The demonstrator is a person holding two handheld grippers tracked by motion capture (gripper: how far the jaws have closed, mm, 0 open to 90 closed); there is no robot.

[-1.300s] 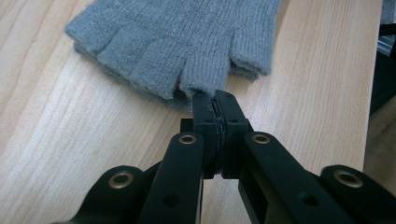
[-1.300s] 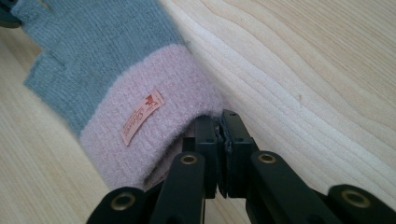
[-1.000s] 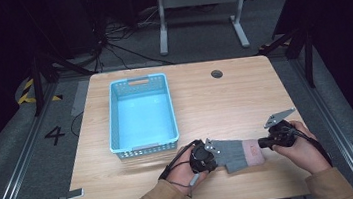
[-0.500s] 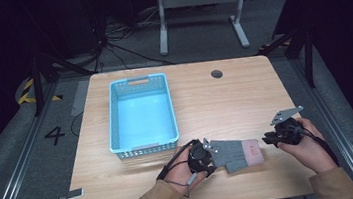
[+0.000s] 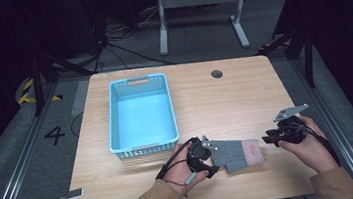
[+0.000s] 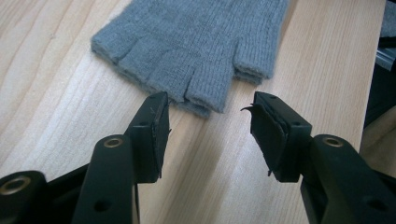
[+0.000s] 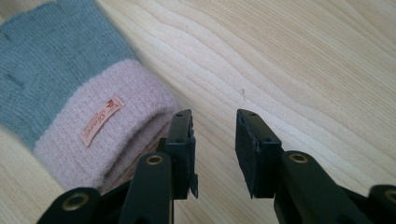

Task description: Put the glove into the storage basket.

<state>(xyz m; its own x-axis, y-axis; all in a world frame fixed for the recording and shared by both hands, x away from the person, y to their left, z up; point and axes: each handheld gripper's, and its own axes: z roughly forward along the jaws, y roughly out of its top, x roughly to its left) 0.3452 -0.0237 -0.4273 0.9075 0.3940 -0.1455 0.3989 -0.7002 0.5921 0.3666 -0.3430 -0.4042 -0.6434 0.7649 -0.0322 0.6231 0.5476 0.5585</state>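
The left claw (image 6: 208, 126) has just been opening; its jaws now stand apart at the finger end of the glove (image 5: 236, 154), pressing on nothing, with the knit fingertips just beyond the pads. A second ago it was clamped on that end. The right claw (image 7: 214, 149) has also just been opening, with bare wood between its jaws and the pink cuff (image 7: 102, 126) just to its left; in the high view it has drawn back to the right, clear of the cuff it held before. The glove lies flat near the counter's (image 5: 215, 100) near edge, between the two claws, in the same place as before. The blue basket (image 5: 140, 112) sits farther off, to the left.
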